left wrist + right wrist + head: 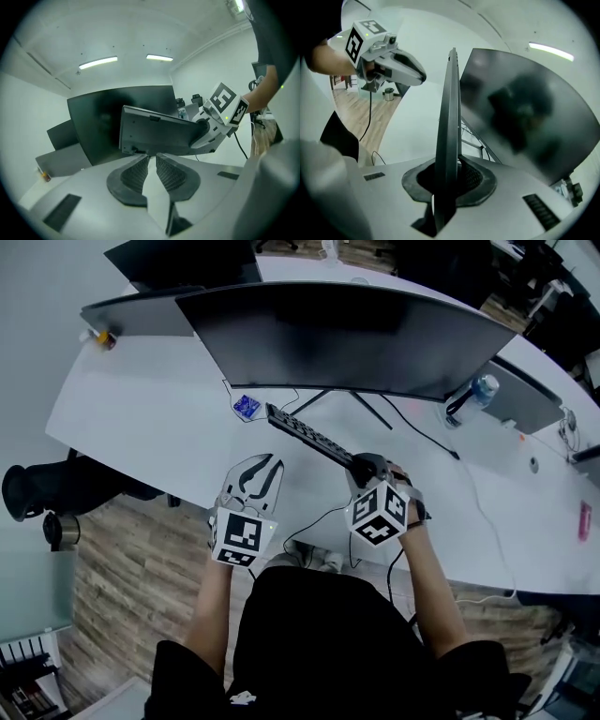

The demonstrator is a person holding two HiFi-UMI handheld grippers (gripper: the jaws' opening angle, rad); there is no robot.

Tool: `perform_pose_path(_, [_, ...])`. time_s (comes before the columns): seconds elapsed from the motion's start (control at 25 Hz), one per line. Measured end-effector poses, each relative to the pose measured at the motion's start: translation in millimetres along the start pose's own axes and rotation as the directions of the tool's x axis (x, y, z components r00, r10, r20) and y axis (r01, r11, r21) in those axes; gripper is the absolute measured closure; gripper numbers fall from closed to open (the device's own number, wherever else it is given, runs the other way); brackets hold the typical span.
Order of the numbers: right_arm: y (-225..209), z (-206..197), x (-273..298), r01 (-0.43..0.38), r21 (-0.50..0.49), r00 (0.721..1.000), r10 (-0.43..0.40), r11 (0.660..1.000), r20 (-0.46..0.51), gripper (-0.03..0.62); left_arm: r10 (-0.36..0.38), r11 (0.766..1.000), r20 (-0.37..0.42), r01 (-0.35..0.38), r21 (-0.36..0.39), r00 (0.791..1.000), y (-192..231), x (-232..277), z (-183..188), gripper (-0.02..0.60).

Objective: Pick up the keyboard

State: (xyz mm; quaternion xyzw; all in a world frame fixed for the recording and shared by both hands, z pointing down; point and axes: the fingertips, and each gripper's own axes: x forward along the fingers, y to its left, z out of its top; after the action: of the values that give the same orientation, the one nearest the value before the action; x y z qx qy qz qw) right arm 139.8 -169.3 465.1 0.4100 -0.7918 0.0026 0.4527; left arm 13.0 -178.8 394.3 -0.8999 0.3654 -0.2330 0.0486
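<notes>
The black keyboard [309, 435] is lifted off the white desk [141, 418] and tilted on edge in front of the monitor. My right gripper [361, 465] is shut on its near right end; in the right gripper view the keyboard [449, 117] stands as a thin edge clamped between the pads of that gripper [450, 176]. My left gripper [265, 465] hovers to the left of and below the keyboard, apart from it. In the left gripper view its jaws [153, 161] stand a narrow gap apart with nothing between them, and the keyboard's underside [154, 136] shows beyond.
A wide curved monitor [347, 334] on a thin-legged stand spans the desk behind the keyboard. A small blue item [247, 407] lies at its left foot, a water bottle [480, 390] stands at the right. Cables trail off the desk's front edge. A dark chair [37, 488] sits at the left.
</notes>
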Motion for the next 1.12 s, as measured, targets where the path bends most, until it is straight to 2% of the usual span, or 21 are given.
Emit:
perform_pose_path(0.16, [-2.0,7.4,-28.1,0.021,0.048,0.996,-0.026,0.999,0.09,0.526,0.057,0.996,0.017,-0.056,-0.076,0.998,-9.6,-17.7,10.5,0.552])
perform_pose_path(0.36, [-1.3,17.8,-54.0,0.034,0.092,0.978,-0.052,0.995,0.202,0.526,0.111,0.983,0.047,-0.103,-0.15,0.993,-22.5,-37.1,20.1,0.571])
perform_pose_path(0.52, [-4.3,23.1,-70.4,0.052,0.144,0.954,-0.092,0.988,0.286,0.526,0.173,0.968,0.055,-0.159,-0.193,0.983,-28.4,-50.4,26.7,0.572])
perform_pose_path(0.68, [-6.1,30.0,-84.2,0.033,0.217,0.916,-0.116,0.976,0.384,0.526,0.244,0.949,0.052,-0.228,-0.219,0.968,-29.8,-62.9,28.3,0.572])
perform_pose_path(0.88, [-11.3,42.6,-103.0,0.006,0.301,0.866,-0.155,0.954,0.476,0.528,0.267,0.935,0.061,-0.244,-0.258,0.962,-35.7,-75.2,26.2,0.572])
perform_pose_path(1.12, [-9.5,54.5,-115.4,-0.028,0.32,0.831,-0.156,0.947,0.533,0.528,0.259,0.93,0.089,-0.223,-0.291,0.962,-41.6,-81.8,33.1,0.572])
